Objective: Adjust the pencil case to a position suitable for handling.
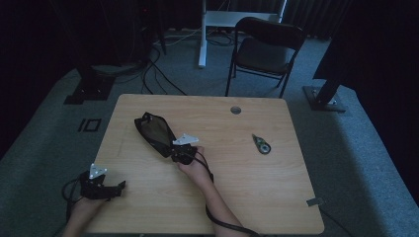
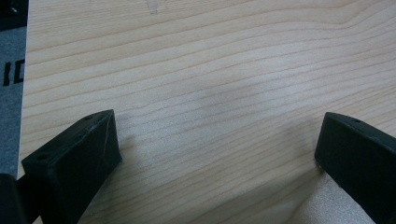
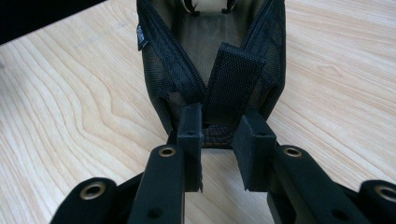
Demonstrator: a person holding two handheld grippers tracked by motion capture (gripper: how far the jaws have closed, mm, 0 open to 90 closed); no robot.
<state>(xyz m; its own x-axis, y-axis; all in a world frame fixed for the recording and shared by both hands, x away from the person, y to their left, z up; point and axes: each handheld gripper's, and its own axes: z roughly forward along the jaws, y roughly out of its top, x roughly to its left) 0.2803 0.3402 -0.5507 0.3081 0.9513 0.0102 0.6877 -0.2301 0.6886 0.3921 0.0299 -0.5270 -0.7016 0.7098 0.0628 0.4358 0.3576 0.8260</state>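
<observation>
One black mesh zip pouch [image 1: 154,133] lies on the light wooden surface [image 1: 247,187], left of the middle and angled from far left to near right. Its zip is open, and in the right gripper view the olive-brown inside shows between the two lines of zip teeth [image 3: 219,32]. One black woven strap tab [image 3: 232,84] sits at the near end of the pouch.

The right claw [image 3: 219,140] is closed on that near end of the pouch, its two black jaws narrow with the strap tab and mesh pinched between them. In the high view the right claw [image 1: 181,154] meets the pouch at its near right corner, with one grey three-cornered plate on top and one black cable trailing back along the forearm.

The left claw [image 1: 118,187] rests at the near left corner of the surface, well apart from the pouch. Its two jaws stand wide in the left gripper view [image 2: 215,154], with bare wood between them.

One small dark tape-dispenser-like object [image 1: 261,143] lies to the right of the pouch, apart from both claws. One round grey cable port [image 1: 235,109] is set in the far part of the surface. One black folding chair [image 1: 264,52] stands on the grey carpet beyond the far edge.
</observation>
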